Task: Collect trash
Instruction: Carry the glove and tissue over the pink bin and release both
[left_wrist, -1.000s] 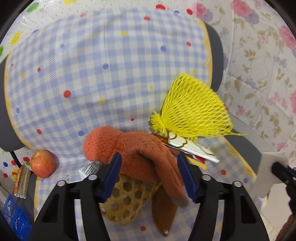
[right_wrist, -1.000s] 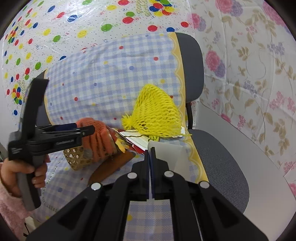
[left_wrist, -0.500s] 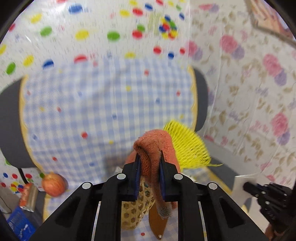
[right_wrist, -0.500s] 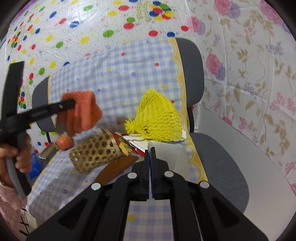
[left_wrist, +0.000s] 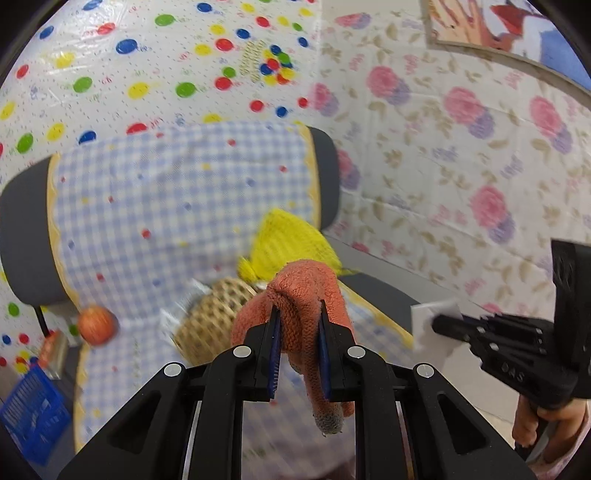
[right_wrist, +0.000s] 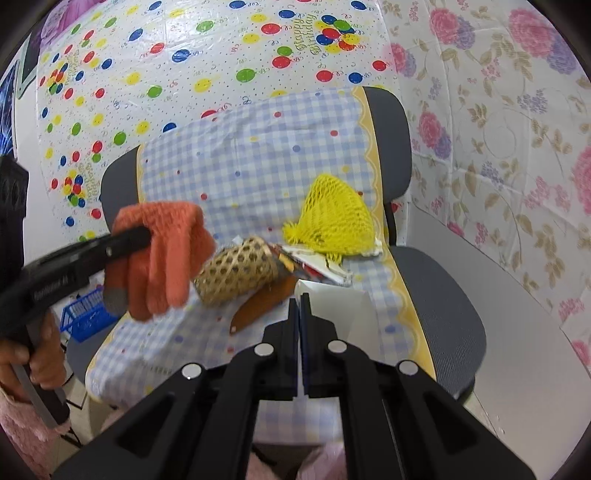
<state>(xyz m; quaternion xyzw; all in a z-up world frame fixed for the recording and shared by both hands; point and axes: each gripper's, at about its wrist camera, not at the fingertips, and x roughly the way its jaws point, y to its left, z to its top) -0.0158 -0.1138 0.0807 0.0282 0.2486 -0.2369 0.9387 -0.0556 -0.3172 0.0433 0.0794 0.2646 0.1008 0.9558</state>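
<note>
My left gripper (left_wrist: 297, 325) is shut on an orange knitted glove (left_wrist: 306, 295) and holds it in the air above the chair seat; the glove also shows in the right wrist view (right_wrist: 162, 254), hanging from the left gripper (right_wrist: 144, 234). My right gripper (right_wrist: 299, 302) is shut on a white sheet of paper (right_wrist: 332, 310); it also shows in the left wrist view (left_wrist: 439, 325) with the paper (left_wrist: 432, 325). On the seat lie a yellow mesh net (right_wrist: 332, 221), a woven bamboo holder (right_wrist: 236, 271), a brown strip (right_wrist: 262, 308) and printed wrappers (right_wrist: 314, 266).
A grey office chair (right_wrist: 439, 306) is draped in a blue checked cloth (right_wrist: 258, 162). An apple (left_wrist: 96, 325) sits at the seat's left edge. A blue basket (left_wrist: 33, 413) stands on the floor left of the chair. Patterned walls stand behind and to the right.
My left gripper closed on the orange glove and lifted it off the bamboo holder, up and away from the seat. My right gripper kept its hold on the paper.
</note>
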